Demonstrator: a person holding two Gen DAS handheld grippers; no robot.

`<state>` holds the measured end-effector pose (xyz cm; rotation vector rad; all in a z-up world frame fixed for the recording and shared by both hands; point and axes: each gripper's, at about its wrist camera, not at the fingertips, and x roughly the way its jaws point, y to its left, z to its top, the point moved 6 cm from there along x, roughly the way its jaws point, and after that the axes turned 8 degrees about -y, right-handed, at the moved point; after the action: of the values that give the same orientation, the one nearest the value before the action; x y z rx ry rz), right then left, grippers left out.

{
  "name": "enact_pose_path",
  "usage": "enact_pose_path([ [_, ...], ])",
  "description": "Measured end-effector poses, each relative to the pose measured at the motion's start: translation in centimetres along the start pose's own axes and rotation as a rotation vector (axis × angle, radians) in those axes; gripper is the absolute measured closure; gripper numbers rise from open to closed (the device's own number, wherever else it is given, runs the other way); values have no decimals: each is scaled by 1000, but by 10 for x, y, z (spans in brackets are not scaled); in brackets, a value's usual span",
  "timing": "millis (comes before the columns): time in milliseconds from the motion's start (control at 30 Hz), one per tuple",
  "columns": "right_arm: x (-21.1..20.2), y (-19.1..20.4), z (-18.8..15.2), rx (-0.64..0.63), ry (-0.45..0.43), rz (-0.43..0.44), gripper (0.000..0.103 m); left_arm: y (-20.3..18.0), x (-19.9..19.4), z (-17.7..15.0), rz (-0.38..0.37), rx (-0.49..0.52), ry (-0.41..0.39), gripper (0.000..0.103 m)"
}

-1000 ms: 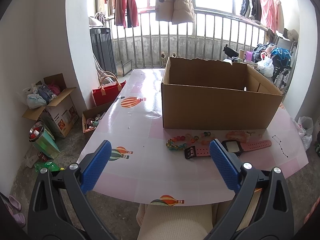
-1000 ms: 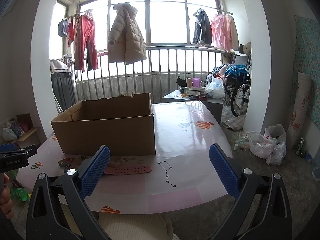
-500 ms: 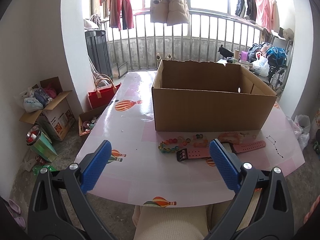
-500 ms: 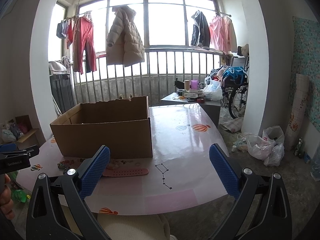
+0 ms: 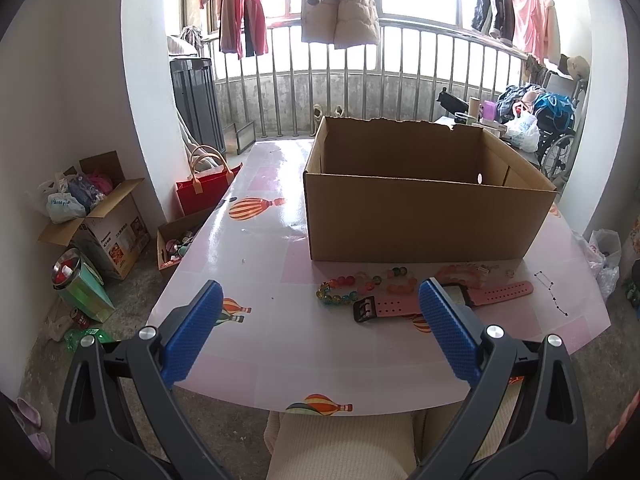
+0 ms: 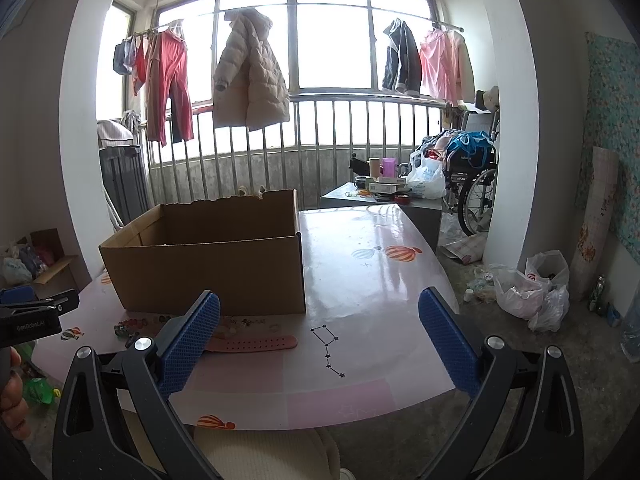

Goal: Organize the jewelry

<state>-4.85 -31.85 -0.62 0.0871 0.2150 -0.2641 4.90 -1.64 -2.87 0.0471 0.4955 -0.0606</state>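
Observation:
On the pink table an open cardboard box stands with jewelry lying in front of it: a coloured bead bracelet, a pale pink bead bracelet and a pink watch. My left gripper hangs open above the table's near edge, short of the beads, with nothing between its blue pads. In the right wrist view the box sits left of centre and the watch strap shows beside my open right gripper, which holds nothing.
Cardboard boxes, a red bag and a metal can crowd the floor on the left. A side table, a wheelchair and plastic bags stand to the right. A hand holding the other gripper is at the left edge of the right wrist view.
Both wrist views have drifted a little: the box and jewelry sit slightly further left and lower in the left view. Both grippers stay open and nothing on the table has moved.

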Motion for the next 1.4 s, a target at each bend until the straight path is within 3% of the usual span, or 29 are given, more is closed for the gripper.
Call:
enact_pose_path([
  [533,18,9,-7,-11,42,5,6,7,23,-6,-3,-13,57,8],
  [1133,76,38,-36,-24,192,101,6,13,74,-26,-10,-18,169,8],
  [1267,88,42,-41,-23,219,119,6,9,80,-26,-28,0,153,8],
  [1400,98,44,-47,-11,253,148,6,3,84,-25,-98,-22,134,8],
])
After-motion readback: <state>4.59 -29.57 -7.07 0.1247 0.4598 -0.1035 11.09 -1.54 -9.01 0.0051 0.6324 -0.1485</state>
